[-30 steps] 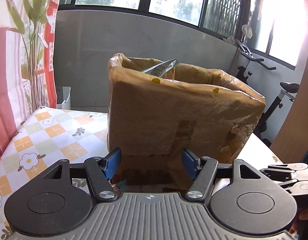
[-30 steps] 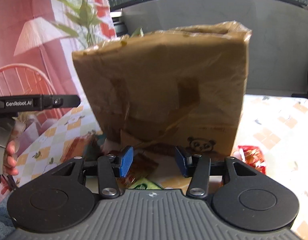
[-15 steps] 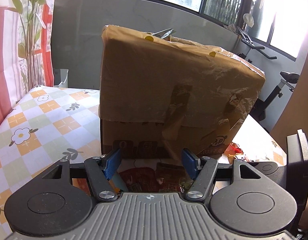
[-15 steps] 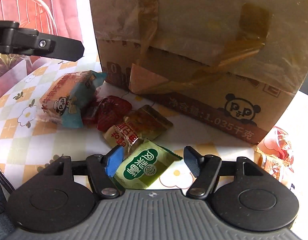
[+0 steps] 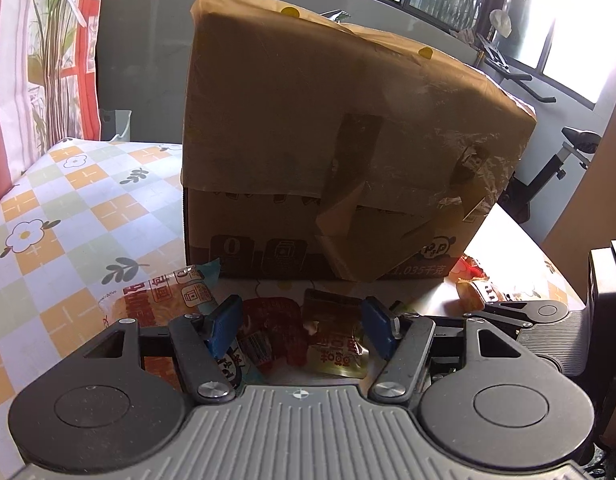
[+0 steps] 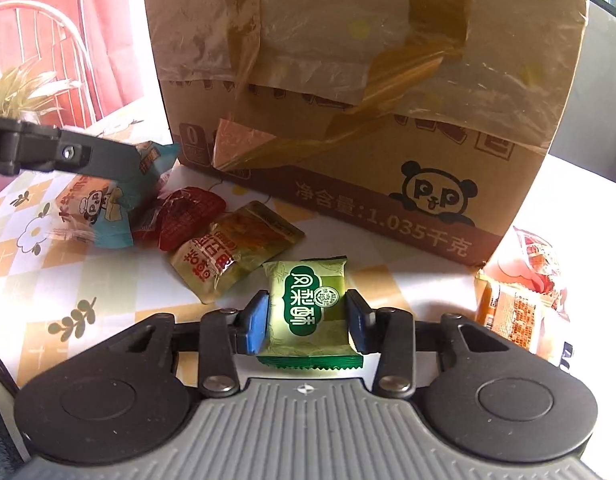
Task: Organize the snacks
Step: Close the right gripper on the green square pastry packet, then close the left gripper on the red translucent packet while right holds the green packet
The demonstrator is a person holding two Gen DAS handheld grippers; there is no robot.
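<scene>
A tall taped cardboard box [image 5: 340, 152] with a panda logo [image 6: 436, 196] stands on the table. In front of it lie snack packets: a teal-and-orange one [image 6: 95, 208], a red one [image 6: 187, 216], a gold one [image 6: 231, 256]. My right gripper [image 6: 308, 320] is shut on a green packet [image 6: 308, 308], its blue pads touching both sides. My left gripper [image 5: 299, 326] is open and empty, low over the red packet [image 5: 275, 328] and gold packet [image 5: 336, 340]; its side shows in the right wrist view [image 6: 47, 152].
The table has a checked flower-pattern cloth [image 5: 67, 208]. Orange-red packets [image 6: 524, 292] lie right of the box. A curtain [image 5: 35, 52] hangs at left. An exercise bike [image 5: 564, 160] stands behind at right.
Both grippers have dropped from box height to the table. The right gripper has moved over the green packet and narrowed onto it. The left stays open.
</scene>
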